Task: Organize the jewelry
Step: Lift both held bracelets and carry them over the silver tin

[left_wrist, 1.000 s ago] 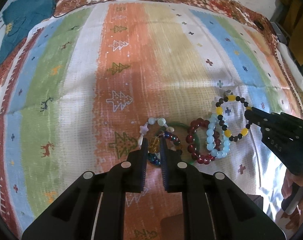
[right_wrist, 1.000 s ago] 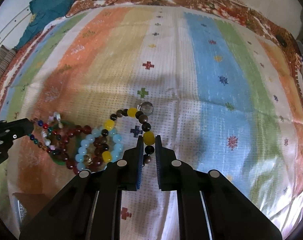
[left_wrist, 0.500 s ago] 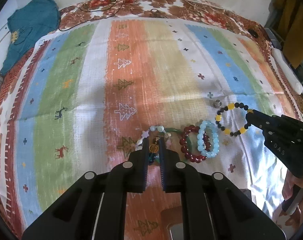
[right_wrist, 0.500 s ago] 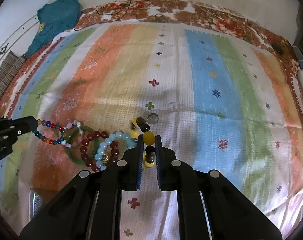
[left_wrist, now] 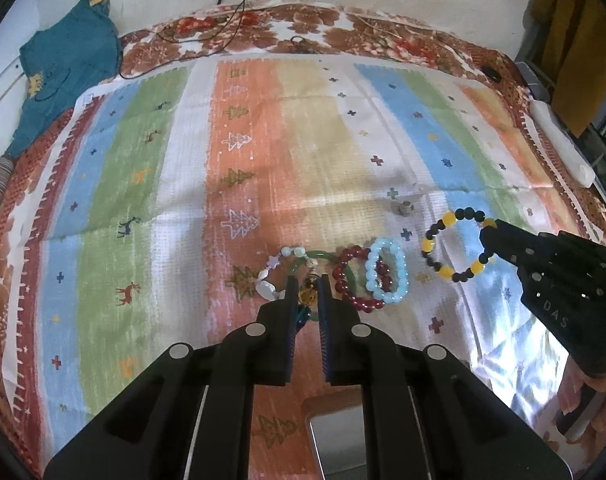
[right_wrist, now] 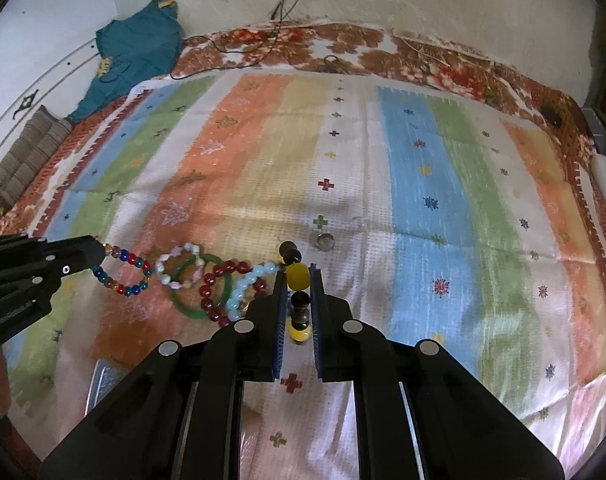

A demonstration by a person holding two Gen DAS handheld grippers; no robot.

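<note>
Striped blanket (left_wrist: 323, 168); left claw (left_wrist: 307, 284) clamps multicolor bracelet (right_wrist: 123, 274); right claw (right_wrist: 297, 276) clamps yellow-black bracelet (left_wrist: 457, 246).

Bracelets (left_wrist: 386, 271) in a row on blanket (left_wrist: 323, 152)

striped cloth (left_wrist: 315, 152): orange, cream, blue, green, white bands, tree, deer, cross motifs | bracelet (left_wrist: 457, 246): black and yellow beads | bracelet (left_wrist: 387, 272): pale blue | bracelet (left_wrist: 353, 284): dark red | bangle (right_wrist: 191, 284): green | bracelet (right_wrist: 125, 274): mixed blue, red, green beads | garment (left_wrist: 63, 68): teal | grippers: black
</note>
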